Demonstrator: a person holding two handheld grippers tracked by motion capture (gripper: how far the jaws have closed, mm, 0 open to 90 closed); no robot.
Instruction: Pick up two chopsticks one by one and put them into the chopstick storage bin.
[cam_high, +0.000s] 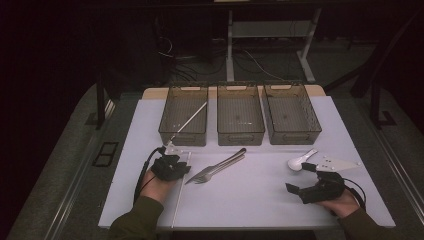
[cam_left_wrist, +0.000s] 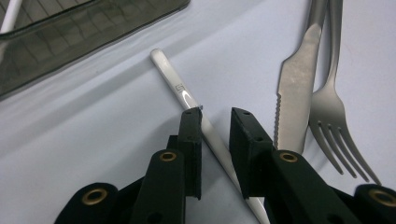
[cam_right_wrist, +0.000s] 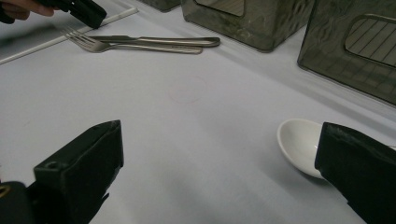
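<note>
Left gripper (cam_left_wrist: 215, 114) is down on the desk (cam_high: 250, 200), jaws straddling a white chopstick (cam_left_wrist: 180, 88). From the left gripper view, the stick runs diagonally between the jaws: one jaw looks to touch it, the other stands off with a visible gap, so I don't read it as pinched. The stick lies flat on the desk surface; its rounded end points toward the leftmost bin (cam_high: 183, 114).

In the high view I see the left gripper (cam_high: 172, 167) sitting over that chopstick (cam_high: 176, 205), which runs down toward the desk's near edge. A second chopstick (cam_high: 192, 118) leans in the leftmost bin, one end sticking out over the bin's near rim.

Knife (cam_left_wrist: 299, 93) and fork (cam_left_wrist: 329, 107) lie side by side just beside the left gripper, touching or nearly so, handles angled toward the middle bin (cam_high: 240, 114).

Right gripper (cam_right_wrist: 219, 154) has jaws spread wide, nothing between them, low over bare desk. White spoon (cam_right_wrist: 299, 144) lies just beside one of its jaws, which partly hides it. In the high view the spoon (cam_high: 299, 161) is in front of the rightmost bin (cam_high: 292, 112), right gripper (cam_high: 302, 180) near it.
</note>
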